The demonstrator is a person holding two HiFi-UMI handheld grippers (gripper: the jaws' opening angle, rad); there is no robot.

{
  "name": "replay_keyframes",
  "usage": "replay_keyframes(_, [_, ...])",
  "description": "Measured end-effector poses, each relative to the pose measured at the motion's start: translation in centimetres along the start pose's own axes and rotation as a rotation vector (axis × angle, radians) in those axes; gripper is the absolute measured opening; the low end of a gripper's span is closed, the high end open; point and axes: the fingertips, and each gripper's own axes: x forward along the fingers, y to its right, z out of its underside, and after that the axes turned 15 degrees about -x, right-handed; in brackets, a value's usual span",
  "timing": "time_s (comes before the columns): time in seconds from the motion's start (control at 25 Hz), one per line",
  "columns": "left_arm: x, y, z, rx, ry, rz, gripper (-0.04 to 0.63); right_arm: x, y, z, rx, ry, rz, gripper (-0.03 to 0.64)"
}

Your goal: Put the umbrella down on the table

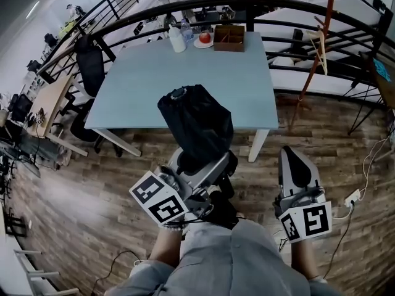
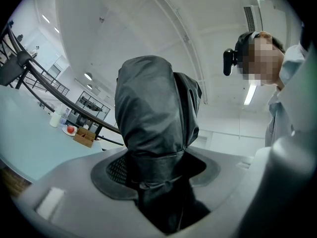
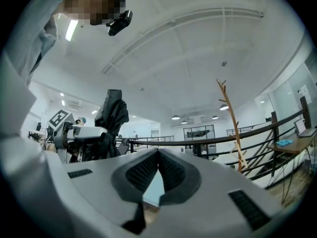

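Umbrella, black and folded, stands upright, clamped between the jaws of the left gripper, with the table just ahead of it, while the right gripper alongside has its jaws pressed together on nothing.

Wooden box beside red apple; black chair at left.

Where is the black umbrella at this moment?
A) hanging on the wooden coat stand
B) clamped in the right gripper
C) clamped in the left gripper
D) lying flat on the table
C: the left gripper has its jaws shut round the black umbrella, which stands up out of them.
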Motion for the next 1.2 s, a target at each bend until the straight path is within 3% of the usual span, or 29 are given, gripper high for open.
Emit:
replay_keyframes(0.56, [2.4,-4.2,-1.9,0.006,-0.008,-0.012,0.261,4.4,1.1,1.6,0.000,-0.021,0.005,-0.002])
replay_keyframes(1.2, [7.5,-14.7,-8.4,-0.005,-0.054,-0.038,0.261,17.1,3.1,3.3,0.018,-0.061,0.013,-0.002])
